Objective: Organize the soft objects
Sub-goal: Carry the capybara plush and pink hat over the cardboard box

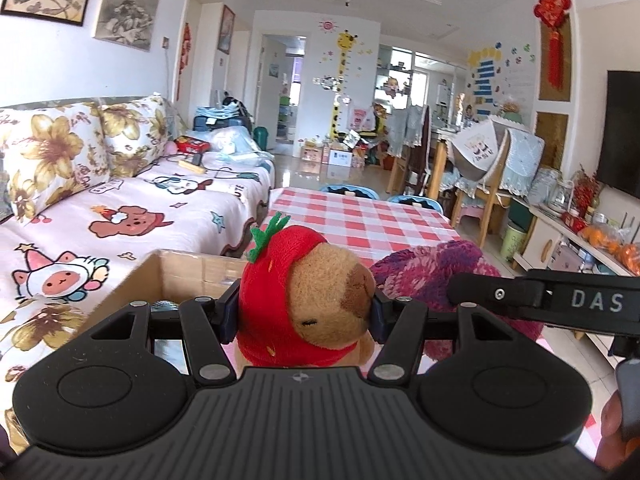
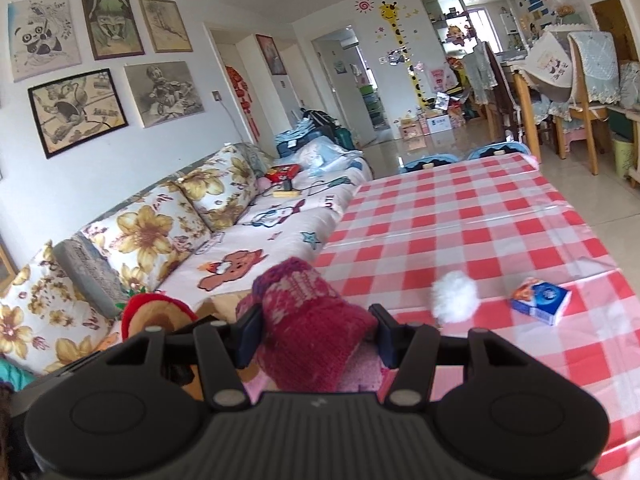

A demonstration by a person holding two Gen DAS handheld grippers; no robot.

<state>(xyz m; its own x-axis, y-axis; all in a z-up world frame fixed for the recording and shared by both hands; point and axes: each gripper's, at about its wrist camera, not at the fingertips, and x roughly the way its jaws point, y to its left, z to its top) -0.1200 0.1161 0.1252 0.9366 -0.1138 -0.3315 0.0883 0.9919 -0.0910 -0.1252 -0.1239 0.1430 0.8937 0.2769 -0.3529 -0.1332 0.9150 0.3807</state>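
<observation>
My left gripper [image 1: 306, 312] is shut on a brown capybara plush in a red strawberry hood [image 1: 308, 296], its pads pressing both sides of the head. An open cardboard box [image 1: 176, 276] stands just left of it on the table. My right gripper [image 2: 314, 336] is shut on a magenta and purple knitted piece [image 2: 308, 320], which also shows in the left wrist view as a purple knit bundle [image 1: 432, 276] beside the plush. The plush [image 2: 154, 314] peeks in at the left of the right wrist view. A white pompom [image 2: 454, 296] lies on the tablecloth.
The table wears a red and white checked cloth [image 2: 460, 220]. A small blue and orange tissue packet [image 2: 540, 300] lies right of the pompom. A sofa with a cartoon cover [image 1: 120, 220] runs along the left. Chairs [image 2: 588, 92] and a TV cabinet [image 1: 560, 240] stand at the right.
</observation>
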